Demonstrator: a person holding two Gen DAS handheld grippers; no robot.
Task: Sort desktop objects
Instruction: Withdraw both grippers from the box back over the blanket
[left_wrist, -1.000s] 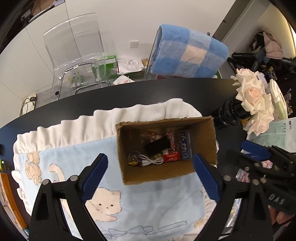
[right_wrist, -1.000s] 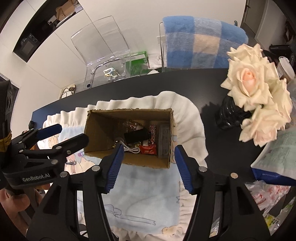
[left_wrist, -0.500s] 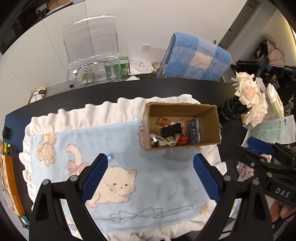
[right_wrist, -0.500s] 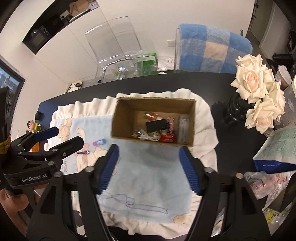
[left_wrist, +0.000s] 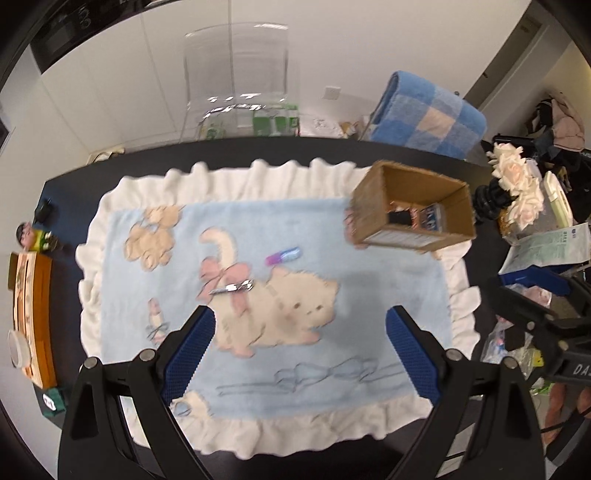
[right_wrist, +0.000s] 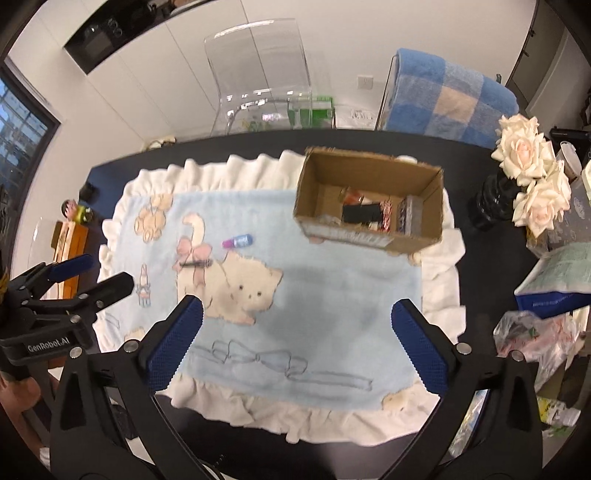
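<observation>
Left wrist view: I see left tool (left_wrist: 301, 343) spread, empty.
Right tool (right_wrist: 295, 339): spread, empty.
Cardboard box (right_wrist: 373, 236): surface's far right.

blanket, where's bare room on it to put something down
Free: the wide blue stretch of blanket between the cat picture, the cardboard box and the near frill. Crowded: around the small tube and metal clip, and the cluttered table edge by the roses.

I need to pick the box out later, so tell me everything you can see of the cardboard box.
The cardboard box is plain brown, open-topped and rectangular, with a pale printed label on its near long side. It sits upright at the far right of the blue cat blanket, partly over the white ruffle. Inside lie small items, among them a black one and red wrappers. Neither gripper touches it.
</observation>
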